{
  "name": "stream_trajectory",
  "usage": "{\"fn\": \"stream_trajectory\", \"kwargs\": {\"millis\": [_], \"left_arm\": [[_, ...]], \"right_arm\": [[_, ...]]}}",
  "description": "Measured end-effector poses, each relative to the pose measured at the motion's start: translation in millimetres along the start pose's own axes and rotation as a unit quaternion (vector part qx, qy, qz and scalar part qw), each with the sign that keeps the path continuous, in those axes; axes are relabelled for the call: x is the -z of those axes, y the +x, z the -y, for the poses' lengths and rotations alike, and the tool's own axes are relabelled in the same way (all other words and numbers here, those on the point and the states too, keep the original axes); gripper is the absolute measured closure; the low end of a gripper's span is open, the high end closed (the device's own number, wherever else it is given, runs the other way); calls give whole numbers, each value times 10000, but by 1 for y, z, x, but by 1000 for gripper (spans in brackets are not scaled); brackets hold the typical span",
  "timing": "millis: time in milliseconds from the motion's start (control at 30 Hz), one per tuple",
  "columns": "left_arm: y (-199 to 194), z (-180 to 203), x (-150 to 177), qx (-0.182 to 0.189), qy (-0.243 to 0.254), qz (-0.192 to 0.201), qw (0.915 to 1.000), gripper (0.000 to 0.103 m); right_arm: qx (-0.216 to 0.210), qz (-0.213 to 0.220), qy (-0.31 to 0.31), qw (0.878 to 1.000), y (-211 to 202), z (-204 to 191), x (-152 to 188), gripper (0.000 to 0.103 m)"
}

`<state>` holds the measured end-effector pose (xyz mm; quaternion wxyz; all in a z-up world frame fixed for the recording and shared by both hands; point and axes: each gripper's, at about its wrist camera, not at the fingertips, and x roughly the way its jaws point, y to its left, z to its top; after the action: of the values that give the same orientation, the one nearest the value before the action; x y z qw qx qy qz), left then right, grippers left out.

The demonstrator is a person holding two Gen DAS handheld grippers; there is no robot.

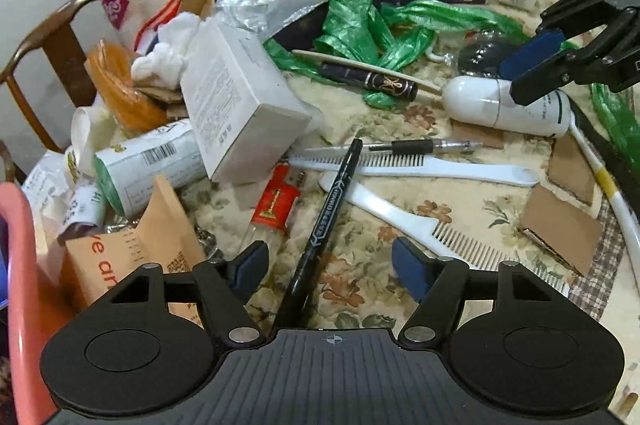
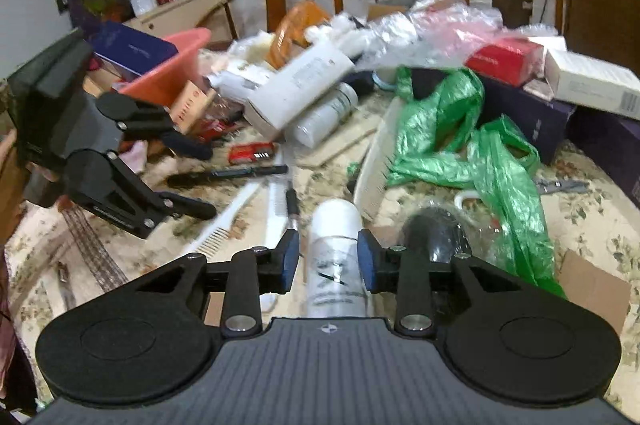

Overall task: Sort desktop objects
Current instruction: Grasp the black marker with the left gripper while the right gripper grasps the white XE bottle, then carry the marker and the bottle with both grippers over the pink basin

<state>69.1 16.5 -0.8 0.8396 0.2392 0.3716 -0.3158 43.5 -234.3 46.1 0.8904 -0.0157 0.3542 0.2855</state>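
white bottle (image 2: 335, 245) lies lengthwise between right gripper (image 2: 328, 259) fingers, narrowly parted, untouched; left gripper (image 1: 330, 271) wide astride black marker (image 1: 320, 225).

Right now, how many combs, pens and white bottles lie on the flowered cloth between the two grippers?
White combs: 2
Pens: 2, black marker and clear pen
White bottle: 1
Total: 5
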Motion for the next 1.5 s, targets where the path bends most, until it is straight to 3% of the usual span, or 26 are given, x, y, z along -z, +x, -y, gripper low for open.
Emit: {"fn": "stream_trajectory", "kwargs": {"millis": [133, 233, 367, 433, 500, 633, 667, 733, 767, 933, 1033, 1067, 1100, 1167, 1200, 1333, 1500], "left_arm": [[-2, 5, -1, 97, 23, -6, 10000, 39], [-3, 10, -2, -34, 120, -42, 9999, 37], [3, -14, -2, 397, -496, -180, 9978, 45], [6, -32, 1, 302, -953, -96, 9949, 62], [5, -40, 6, 244, -1108, -21, 9935, 72], [4, -20, 3, -63, -669, -42, 9977, 82], [4, -13, 0, -194, -464, -88, 9987, 82], [6, 5, -6, -554, 129, -188, 9982, 70], [8, 10, -10, -690, 246, -248, 9970, 69], [11, 10, -13, -689, 172, -340, 9969, 76], [11, 12, -12, -719, 29, -280, 9970, 78], [10, 13, -11, -749, -9, -259, 9969, 78], [9, 14, -11, -784, -40, -229, 9966, 80], [7, 15, -7, -852, -282, -119, 9959, 94], [5, 14, -4, -876, -487, -63, 9949, 97], [-3, 16, 10, -1095, -1575, 249, 9811, 98], [-17, 17, 25, -1080, -2532, 511, 9600, 98]], "right_arm": [[60, -46, -5, 10000, 1, -2, -3, 66], [50, -114, 125, 9998, 3, 2, -2, 66], [34, -143, 213, 9997, 5, 6, 0, 65], [30, -145, 219, 9996, 5, 6, 1, 61], [31, -118, 187, 9997, 4, 7, 3, 58], [-93, -102, 220, 9997, 5, 11, 6, 56], [-101, -115, 209, 9997, 5, 11, 6, 55], [-155, -164, 109, 9997, 8, 9, 8, 49], [-153, -178, 63, 9997, 9, 7, 8, 47], [152, -365, -262, 9989, 17, -4, 10, 47], [296, -779, -302, 9961, 33, -8, 12, 49], [384, -660, -350, 9965, 35, -11, 14, 48], [485, -626, -393, 9961, 37, -14, 14, 53], [570, -533, -146, 9968, 36, -12, 15, 61], [524, -462, -20, 9976, 33, -9, 17, 62], [409, -166, 438, 9981, 18, -5, 29, 62], [-189, 294, 1134, 9929, -6, 2, 28, 62]]}}
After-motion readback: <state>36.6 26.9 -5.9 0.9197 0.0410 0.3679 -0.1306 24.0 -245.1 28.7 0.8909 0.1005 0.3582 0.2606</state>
